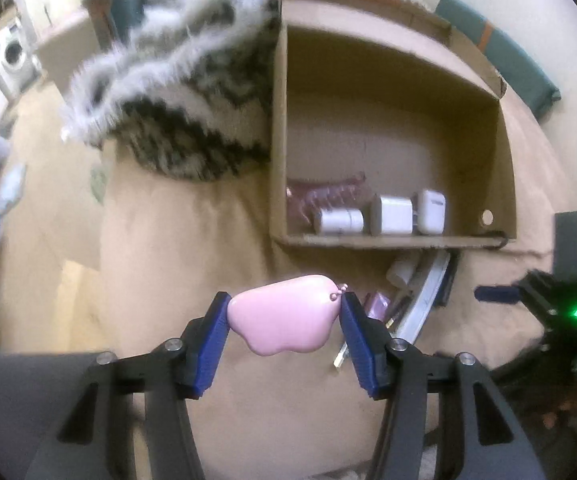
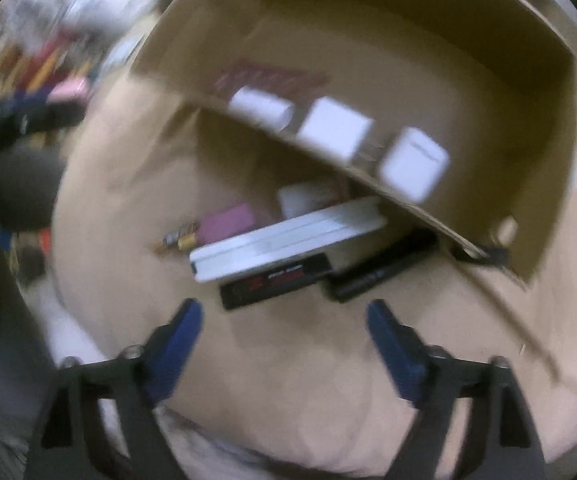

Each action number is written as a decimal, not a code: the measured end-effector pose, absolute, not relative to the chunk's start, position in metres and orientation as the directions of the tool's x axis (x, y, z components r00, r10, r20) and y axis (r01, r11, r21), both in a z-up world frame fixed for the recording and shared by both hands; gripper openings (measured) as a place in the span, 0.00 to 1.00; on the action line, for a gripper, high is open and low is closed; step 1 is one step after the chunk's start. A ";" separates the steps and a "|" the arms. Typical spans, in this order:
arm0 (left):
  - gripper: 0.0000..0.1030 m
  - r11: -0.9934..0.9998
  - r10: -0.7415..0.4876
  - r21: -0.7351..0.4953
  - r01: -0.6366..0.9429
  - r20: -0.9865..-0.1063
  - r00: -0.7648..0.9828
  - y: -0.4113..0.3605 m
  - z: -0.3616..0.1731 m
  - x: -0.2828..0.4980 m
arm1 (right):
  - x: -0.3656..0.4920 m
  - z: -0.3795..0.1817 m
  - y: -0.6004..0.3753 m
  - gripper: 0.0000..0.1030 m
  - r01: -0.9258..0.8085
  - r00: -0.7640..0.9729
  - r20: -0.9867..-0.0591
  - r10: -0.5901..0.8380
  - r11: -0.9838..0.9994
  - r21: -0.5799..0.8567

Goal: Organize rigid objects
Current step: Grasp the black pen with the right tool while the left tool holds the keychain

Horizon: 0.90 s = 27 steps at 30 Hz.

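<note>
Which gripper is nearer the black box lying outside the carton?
Right. The right gripper hangs open just short of the black box; the left gripper, clamping a pink case, is farther off.

Pink case (image 1: 284,316), brown box (image 1: 388,80), black-and-white zigzag blanket (image 1: 176,92).

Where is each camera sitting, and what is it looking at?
Left wrist: sits on the left gripper, looking steeply down past its blue fingers, which clamp a pink cloud-shaped object, toward the cardboard box; the right gripper shows at the right edge.
Right wrist: sits on the right gripper, jaws open and empty, looking down at a white flat case lying outside the box; blurred.
Shared: the box, three white items inside, and the tan cloth surface.
</note>
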<state>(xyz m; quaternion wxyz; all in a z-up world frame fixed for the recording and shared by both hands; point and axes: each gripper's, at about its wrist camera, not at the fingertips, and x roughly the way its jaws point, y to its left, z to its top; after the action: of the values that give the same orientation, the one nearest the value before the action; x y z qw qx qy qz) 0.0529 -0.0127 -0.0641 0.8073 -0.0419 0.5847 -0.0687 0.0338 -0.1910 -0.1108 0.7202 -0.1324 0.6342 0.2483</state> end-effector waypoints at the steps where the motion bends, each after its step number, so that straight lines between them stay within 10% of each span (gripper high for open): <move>1: 0.50 0.981 -0.196 -0.191 0.045 -0.942 0.273 -0.007 -0.070 0.051 | 0.035 -0.116 -0.188 1.00 -0.545 0.054 -0.982 0.182 0.829 0.124; 18: 0.50 0.984 -0.157 -0.174 -0.032 -0.945 0.288 0.006 -0.078 0.056 | 0.035 -0.179 -0.142 1.00 -0.687 0.005 -0.997 0.074 0.725 0.050; 20: 0.50 0.986 -0.153 -0.165 -0.020 -0.945 0.288 0.003 -0.077 0.055 | 0.032 -0.176 -0.142 0.85 -0.696 0.010 -0.995 0.096 0.715 0.062; 27: 0.50 0.991 -0.136 -0.135 0.023 -0.943 0.304 -0.007 -0.077 0.055 | 0.031 -0.154 -0.147 0.83 -0.703 0.024 -0.994 0.105 0.708 0.058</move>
<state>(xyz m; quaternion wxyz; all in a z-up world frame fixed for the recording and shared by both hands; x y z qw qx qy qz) 0.0548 -0.0066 -0.0769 0.8059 -0.0481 0.5880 -0.0491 0.0312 -0.1475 -0.1544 0.6750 -0.2368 0.6313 0.2995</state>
